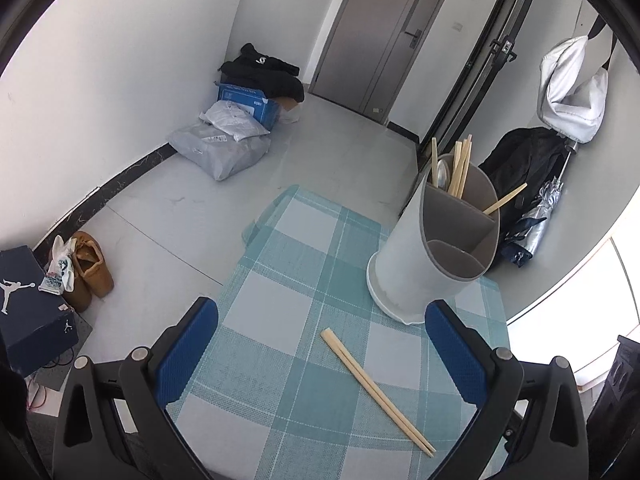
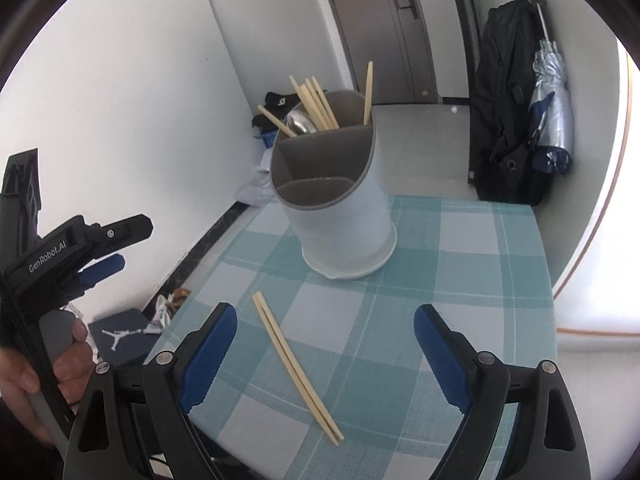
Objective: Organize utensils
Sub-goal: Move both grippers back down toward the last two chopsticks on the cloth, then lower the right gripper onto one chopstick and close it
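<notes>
Right wrist view: my right gripper, jaws apart and empty, hangs over the chopstick pair lying just left of centre, utensil holder beyond; approach step, next lower and pinch.

On the checked tablecloth, a pair of chopsticks lies flat and alone, bare cloth on every side. Both the right gripper and left gripper hang wide-jawed above it with nothing between their pads. The only obstacle is the white utensil holder, standing upright beyond the pair's far end, apart from it.
</notes>
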The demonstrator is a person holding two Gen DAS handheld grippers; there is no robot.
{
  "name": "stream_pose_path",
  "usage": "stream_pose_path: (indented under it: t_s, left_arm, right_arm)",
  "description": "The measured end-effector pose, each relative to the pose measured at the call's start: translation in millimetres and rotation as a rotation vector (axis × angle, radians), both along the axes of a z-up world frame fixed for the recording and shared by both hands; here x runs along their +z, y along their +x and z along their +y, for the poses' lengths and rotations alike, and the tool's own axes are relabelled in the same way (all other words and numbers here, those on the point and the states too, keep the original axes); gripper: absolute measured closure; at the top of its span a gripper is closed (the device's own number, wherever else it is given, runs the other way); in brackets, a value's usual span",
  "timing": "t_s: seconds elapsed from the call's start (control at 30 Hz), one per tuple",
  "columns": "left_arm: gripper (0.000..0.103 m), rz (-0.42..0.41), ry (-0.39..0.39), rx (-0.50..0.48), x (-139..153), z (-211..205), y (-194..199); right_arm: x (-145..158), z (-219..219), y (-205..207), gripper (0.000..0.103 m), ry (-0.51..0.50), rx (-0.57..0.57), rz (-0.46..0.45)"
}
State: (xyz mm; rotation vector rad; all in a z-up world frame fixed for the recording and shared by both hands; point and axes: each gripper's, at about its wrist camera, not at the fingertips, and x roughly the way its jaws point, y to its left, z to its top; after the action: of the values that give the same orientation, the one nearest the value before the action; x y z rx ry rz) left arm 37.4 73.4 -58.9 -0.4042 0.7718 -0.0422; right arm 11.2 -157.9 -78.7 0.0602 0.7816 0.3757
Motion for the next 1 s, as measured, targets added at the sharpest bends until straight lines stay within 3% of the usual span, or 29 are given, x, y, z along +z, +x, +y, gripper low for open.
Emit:
stream_pose_path:
  t_s: [0.13, 0.3, 0.4, 0.63, 0.8, 0.87, 1.0]
  left_arm:
    - [0.001, 0.028, -0.029, 0.0, -5.8, 10.1, 7.7]
    - [0.001, 0.076, -0.107, 0.053, -11.4, 37.6, 13.1]
    - [0.001, 0.112, -0.157, 0.084, -17.4, 52.1, 15.4]
    - [0.001, 0.156, -0.223, 0.144, -24.0, 71.5, 19.9]
    - [0.001, 0.162, -0.263, 0.15, -24.6, 75.2, 24.1]
    - [0.001, 0.166, -0.27, 0.145, -24.8, 75.2, 25.1]
    - [0.001, 0.173, -0.294, 0.15, -26.5, 80.4, 24.9]
  right_arm:
    - [-25.2, 13.3, 8.7, 0.014, -0.046, 0.024, 0.085]
    - [-42.1, 31.6, 19.2, 0.019, -0.116, 0.063, 0.119]
    - [-51.5, 45.2, 27.5, 0.034, -0.184, 0.085, 0.133]
    - [-73.9, 77.0, 47.0, 0.057, -0.308, 0.162, 0.191]
    - [-72.1, 96.2, 48.2, 0.058, -0.447, 0.239, 0.169]
    - [-72.1, 99.7, 50.0, 0.064, -0.463, 0.259, 0.189]
    - [-70.0, 108.7, 55.0, 0.064, -0.492, 0.311, 0.201]
